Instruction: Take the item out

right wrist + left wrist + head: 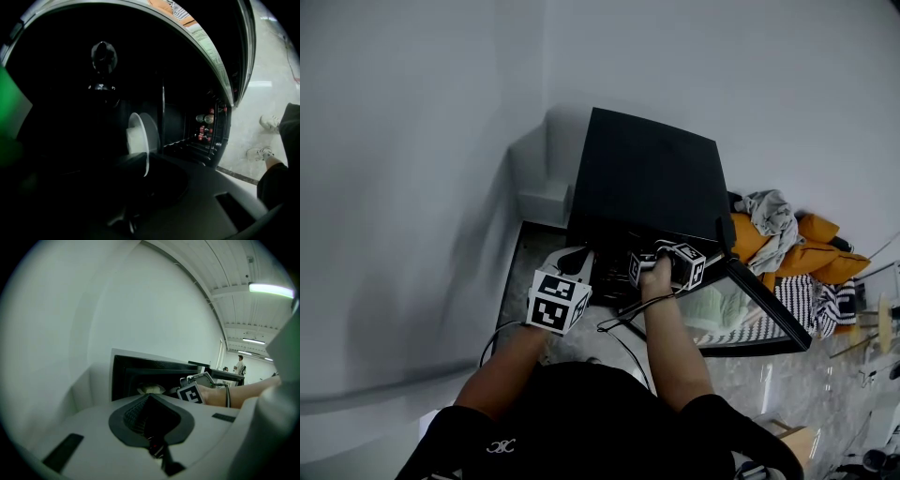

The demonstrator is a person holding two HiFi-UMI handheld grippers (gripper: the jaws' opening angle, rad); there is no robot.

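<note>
A black cabinet (647, 178) stands against the white wall with its glass door (741, 309) swung open to the right. My right gripper (661, 255) reaches into the dark inside. In the right gripper view a white plate (136, 138) shows edge-on, its rim down between the dark jaws, which look shut on it. My left gripper (575, 259) hangs outside, at the left of the opening, touching nothing; its jaws are too dark to read. The left gripper view shows the cabinet (140, 369), a pale item (150, 389) inside and the right gripper's marker cube (190, 393).
Small cans (206, 126) sit low in the door's rack. Orange cushions with clothes (787, 234) and a striped cloth (816, 300) lie right of the cabinet. A white plinth (539, 202) stands at its left. My shoes (269, 123) are on the pale floor.
</note>
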